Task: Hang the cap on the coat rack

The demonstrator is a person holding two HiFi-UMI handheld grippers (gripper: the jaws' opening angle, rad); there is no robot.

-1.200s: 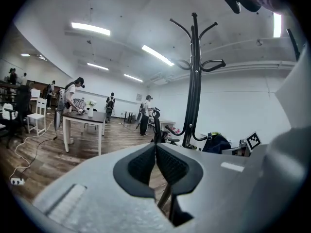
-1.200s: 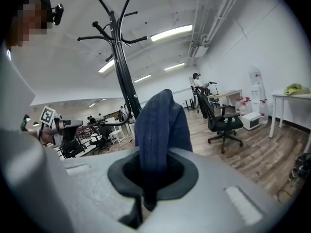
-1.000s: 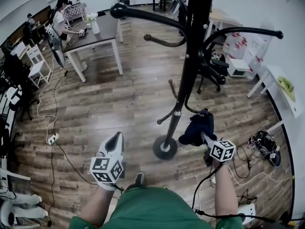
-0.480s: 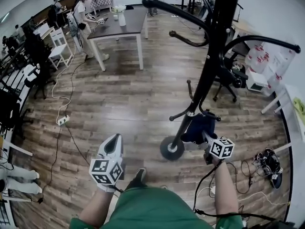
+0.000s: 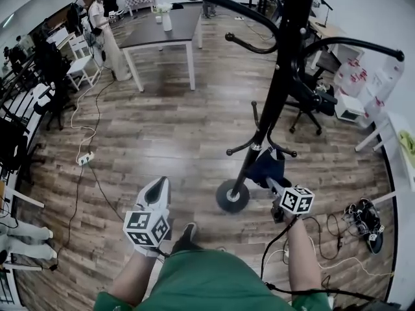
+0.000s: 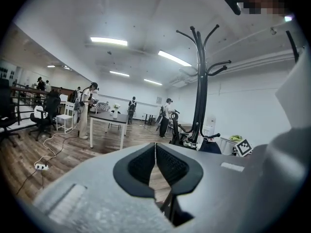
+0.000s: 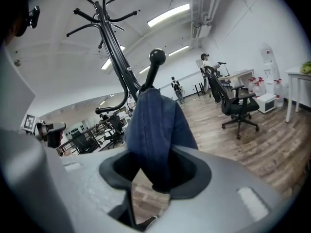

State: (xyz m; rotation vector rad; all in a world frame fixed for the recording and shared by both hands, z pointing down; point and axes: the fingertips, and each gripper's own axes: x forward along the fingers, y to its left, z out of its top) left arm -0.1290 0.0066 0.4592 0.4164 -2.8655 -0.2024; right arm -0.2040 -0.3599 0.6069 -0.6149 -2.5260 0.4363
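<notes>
The dark blue cap (image 5: 266,167) hangs on a low hook of the black coat rack (image 5: 279,89), just right of its pole. In the right gripper view the cap (image 7: 155,125) drapes down from the hook's round knob (image 7: 157,57) into the gap of my right gripper (image 7: 155,171). Its jaws are opening, with the cloth loose between them. In the head view the right gripper (image 5: 271,183) sits just below the cap. My left gripper (image 5: 155,190) hangs low at the left, away from the rack, shut and empty (image 6: 155,149).
The rack's round base (image 5: 232,196) stands on the wood floor near my feet. A dark table (image 5: 162,34) with people (image 5: 104,18) beside it is at the back left. An office chair (image 5: 311,99) is behind the rack. Cables (image 5: 84,157) trail on the floor at the left.
The right gripper carried the cap up against the low hook, then its jaws spread apart and it drew back slightly. The left gripper stayed where it was.
</notes>
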